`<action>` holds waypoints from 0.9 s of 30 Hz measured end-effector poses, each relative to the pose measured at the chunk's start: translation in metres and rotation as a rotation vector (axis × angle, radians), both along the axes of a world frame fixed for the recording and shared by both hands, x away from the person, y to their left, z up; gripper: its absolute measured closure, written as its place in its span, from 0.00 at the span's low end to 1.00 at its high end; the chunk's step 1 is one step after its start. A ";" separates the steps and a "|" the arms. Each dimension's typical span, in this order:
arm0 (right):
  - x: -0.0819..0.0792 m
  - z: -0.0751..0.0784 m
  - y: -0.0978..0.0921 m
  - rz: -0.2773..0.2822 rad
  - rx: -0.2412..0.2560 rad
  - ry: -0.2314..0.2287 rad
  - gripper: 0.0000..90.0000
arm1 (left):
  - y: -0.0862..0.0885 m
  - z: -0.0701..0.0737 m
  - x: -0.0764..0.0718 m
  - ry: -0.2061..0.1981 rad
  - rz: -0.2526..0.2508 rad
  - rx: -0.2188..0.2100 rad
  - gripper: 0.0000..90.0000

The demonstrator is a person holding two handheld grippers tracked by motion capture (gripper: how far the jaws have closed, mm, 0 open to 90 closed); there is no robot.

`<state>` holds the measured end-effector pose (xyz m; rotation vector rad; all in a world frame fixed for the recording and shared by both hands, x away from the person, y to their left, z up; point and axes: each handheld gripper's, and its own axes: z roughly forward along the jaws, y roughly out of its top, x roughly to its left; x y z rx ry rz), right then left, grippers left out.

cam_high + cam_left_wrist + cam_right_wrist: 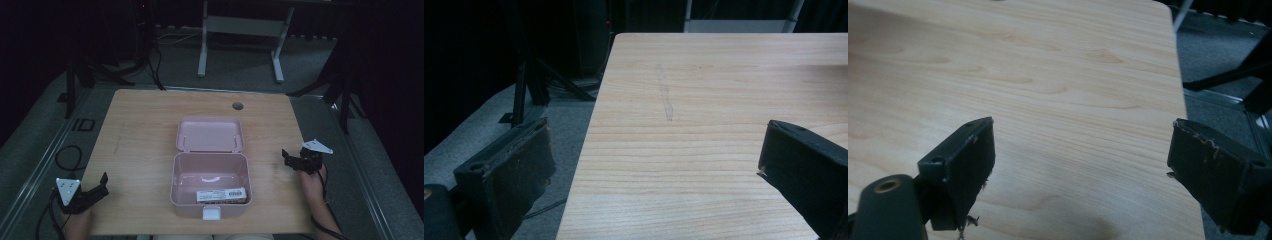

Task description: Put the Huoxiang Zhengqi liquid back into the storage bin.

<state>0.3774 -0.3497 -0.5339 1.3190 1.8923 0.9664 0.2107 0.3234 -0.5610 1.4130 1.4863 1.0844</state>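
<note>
High view: pink box (210,185) sits open mid-table, both grippers well apart from it; left gripper (654,175) and right gripper (1080,180) views: jaws wide, empty, near table edges—reaching in could knock the upright lid (210,134).

We see a wooden table (145,120) with a round grommet hole (237,106) near its far edge. Around the table lies grey carpet (45,125). Beyond the table's far edge stands a white desk frame (240,30) on two feet. Black stands (80,70) rise left of the table, and more black legs (340,85) stand to its right. A cable (67,157) loops on the carpet left of the table. The room behind is dark.
</note>
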 end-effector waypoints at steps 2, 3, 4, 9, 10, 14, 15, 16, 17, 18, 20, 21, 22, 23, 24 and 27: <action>-0.001 -0.002 -0.002 -0.031 0.023 -0.007 0.13 | 0.000 0.000 0.000 0.001 0.000 0.000 0.02; -0.004 -0.004 -0.005 -0.067 0.036 -0.030 0.13 | 0.000 0.000 0.000 0.002 -0.001 -0.001 0.02; -0.004 -0.004 -0.005 -0.067 0.036 -0.030 0.13 | 0.000 0.000 0.000 0.003 -0.002 0.000 0.02; -0.009 -0.006 -0.014 -0.094 0.106 -0.032 0.13 | 0.000 0.000 0.000 0.000 -0.002 0.000 0.02; -0.011 -0.008 -0.016 -0.104 0.116 -0.035 0.13 | 0.000 0.000 0.000 0.000 -0.002 0.000 0.02; -0.016 -0.015 -0.022 -0.111 0.144 -0.016 0.13 | 0.000 0.000 0.000 0.001 -0.003 0.000 0.02; -0.018 -0.015 -0.023 -0.109 0.147 -0.017 0.13 | 0.000 0.000 0.000 0.000 -0.001 0.000 0.02; -0.019 -0.014 -0.024 -0.108 0.161 -0.020 0.13 | 0.000 0.000 0.000 0.001 -0.001 0.001 0.02; -0.022 -0.014 -0.026 -0.113 0.179 -0.021 0.13 | 0.000 0.000 0.000 0.001 -0.001 0.000 0.02; -0.022 -0.014 -0.026 -0.113 0.179 -0.021 0.13 | 0.000 0.000 0.000 0.000 -0.002 0.001 0.02; -0.025 -0.014 -0.027 -0.115 0.174 -0.031 0.13 | 0.000 0.000 0.000 0.001 -0.002 0.000 0.02; -0.025 -0.014 -0.027 -0.106 0.171 -0.025 0.13 | 0.000 0.000 0.000 0.000 -0.002 0.000 0.02; -0.026 -0.014 -0.027 -0.106 0.165 -0.024 0.13 | 0.000 0.000 0.000 -0.001 -0.002 0.001 0.02; -0.028 -0.014 -0.028 -0.107 0.159 -0.025 0.13 | 0.000 0.000 0.000 -0.001 -0.002 0.001 0.02; -0.029 -0.014 -0.028 -0.107 0.156 -0.025 0.13 | 0.000 0.000 0.000 -0.001 -0.003 0.000 0.02; -0.033 -0.014 -0.032 -0.109 0.150 -0.014 0.13 | 0.000 0.000 0.000 0.000 -0.005 0.001 0.02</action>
